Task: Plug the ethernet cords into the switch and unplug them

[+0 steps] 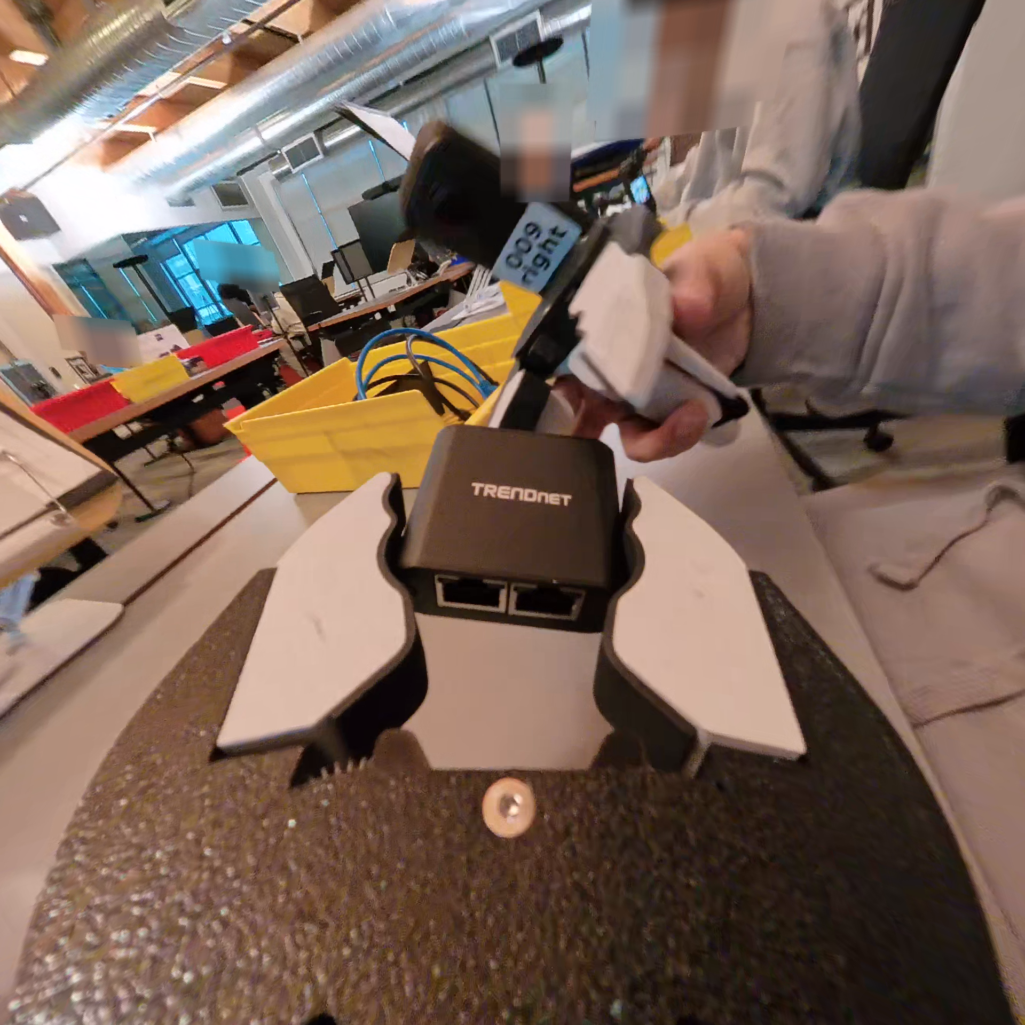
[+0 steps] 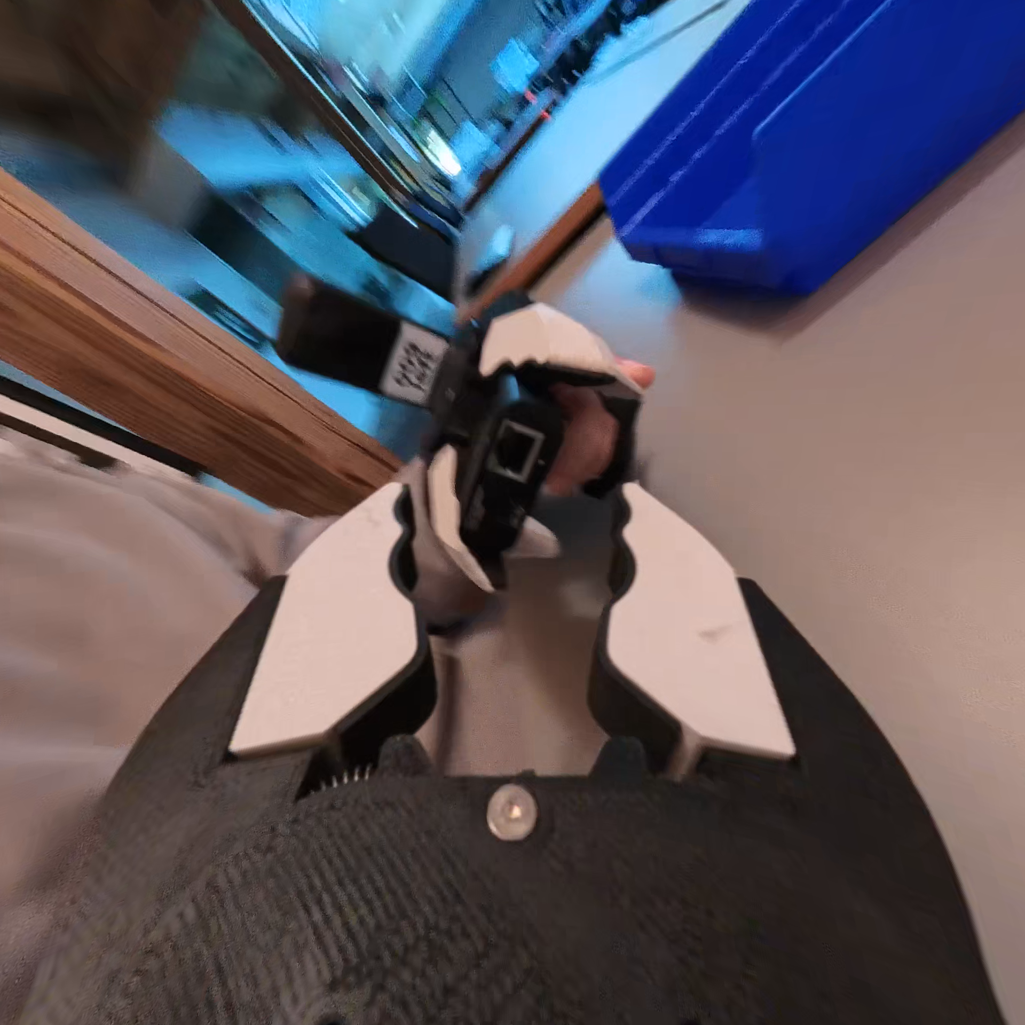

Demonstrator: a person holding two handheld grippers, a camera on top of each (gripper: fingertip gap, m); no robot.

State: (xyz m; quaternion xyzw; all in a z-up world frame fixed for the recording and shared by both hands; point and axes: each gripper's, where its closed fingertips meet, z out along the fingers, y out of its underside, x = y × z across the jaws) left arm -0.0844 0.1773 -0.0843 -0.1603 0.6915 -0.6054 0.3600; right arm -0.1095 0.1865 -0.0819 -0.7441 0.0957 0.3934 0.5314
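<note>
A small black switch [image 1: 510,527] sits clamped between the white fingers of my left gripper [image 1: 513,488], above the grey table. Two empty ports face the left wrist camera. Blue ethernet cords [image 1: 421,366] lie coiled in a yellow bin [image 1: 333,444] behind it, none plugged in. My right gripper [image 2: 510,493] is open and empty, its fingers pointing at the switch [image 2: 499,477] and its single empty port, which is held by the left gripper [image 2: 499,444]. In the left wrist view the right gripper [image 1: 527,405] hangs just behind the switch, held by a hand.
A blue bin [image 2: 804,166] stands on the grey table [image 2: 832,499] at the upper right of the right wrist view. A person's grey sleeve [image 1: 887,299] reaches in from the right. Grey cloth [image 1: 915,610] lies at the right edge. Other desks with red and yellow bins stand far off.
</note>
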